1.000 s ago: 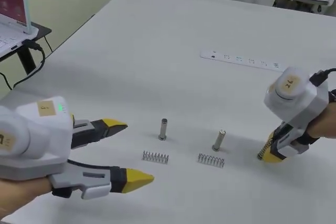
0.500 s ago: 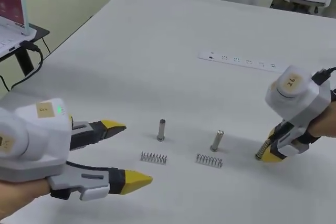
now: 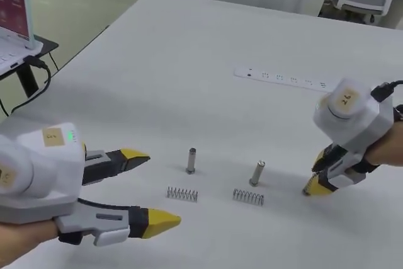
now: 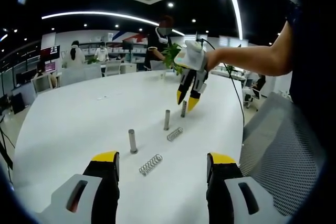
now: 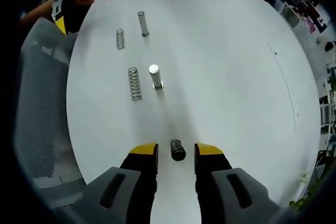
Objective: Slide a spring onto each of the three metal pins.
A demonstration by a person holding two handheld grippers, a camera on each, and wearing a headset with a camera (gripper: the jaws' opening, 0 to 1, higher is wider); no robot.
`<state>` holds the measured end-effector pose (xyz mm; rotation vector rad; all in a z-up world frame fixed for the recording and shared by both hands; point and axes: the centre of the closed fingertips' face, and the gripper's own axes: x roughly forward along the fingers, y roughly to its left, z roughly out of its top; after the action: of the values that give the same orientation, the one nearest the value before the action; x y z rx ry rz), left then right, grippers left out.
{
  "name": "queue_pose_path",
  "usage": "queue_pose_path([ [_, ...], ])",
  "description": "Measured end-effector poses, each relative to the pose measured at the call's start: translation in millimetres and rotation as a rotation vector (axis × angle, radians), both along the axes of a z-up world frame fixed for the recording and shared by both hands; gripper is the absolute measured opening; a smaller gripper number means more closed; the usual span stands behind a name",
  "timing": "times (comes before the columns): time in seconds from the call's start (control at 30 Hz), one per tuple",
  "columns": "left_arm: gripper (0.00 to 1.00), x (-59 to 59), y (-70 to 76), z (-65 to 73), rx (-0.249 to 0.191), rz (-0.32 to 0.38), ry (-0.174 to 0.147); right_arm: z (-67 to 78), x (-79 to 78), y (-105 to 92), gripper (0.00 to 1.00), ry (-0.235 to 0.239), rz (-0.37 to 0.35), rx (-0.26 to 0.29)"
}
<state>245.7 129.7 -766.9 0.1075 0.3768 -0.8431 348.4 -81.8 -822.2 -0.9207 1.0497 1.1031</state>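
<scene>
Two bare metal pins (image 3: 191, 160) (image 3: 257, 172) stand upright on the white table (image 3: 189, 80). A loose spring (image 3: 182, 194) (image 3: 248, 197) lies in front of each. A third pin with a spring on it (image 5: 177, 150) stands between the fingers of my right gripper (image 5: 176, 153), whose jaws are apart with a gap on each side of it. That gripper (image 3: 313, 186) points down at the table on the right in the head view. My left gripper (image 3: 150, 188) hovers open at the lower left, aimed at the nearest spring (image 4: 150, 164).
A white power strip (image 3: 283, 79) lies farther back on the table. A laptop (image 3: 12, 23) sits on a stand off the left edge, with cables below. Office chairs stand beyond the far edge.
My right gripper has sunk lower around the third pin, so the spring that showed beside its tips is now mostly hidden in the head view. The left gripper has hardly moved.
</scene>
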Motion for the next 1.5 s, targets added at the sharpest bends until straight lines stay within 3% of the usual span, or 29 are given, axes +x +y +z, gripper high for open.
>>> queue_pose_path([
  [0.33, 0.63, -3.2, 3.1, 3.5, -0.003, 0.004, -0.013, 13.0, -7.4, 20.5, 0.27, -0.031, 0.043, 0.003],
  [0.77, 0.63, -7.9, 7.4, 5.4, -0.002, 0.008, -0.028, 13.6, -20.5, 46.2, 0.26, -0.033, 0.105, 0.007],
  [1.5, 0.62, -13.1, 9.9, 10.0, 0.001, 0.011, -0.036, -13.1, -41.8, 73.4, 0.21, 0.018, 0.13, 0.031],
])
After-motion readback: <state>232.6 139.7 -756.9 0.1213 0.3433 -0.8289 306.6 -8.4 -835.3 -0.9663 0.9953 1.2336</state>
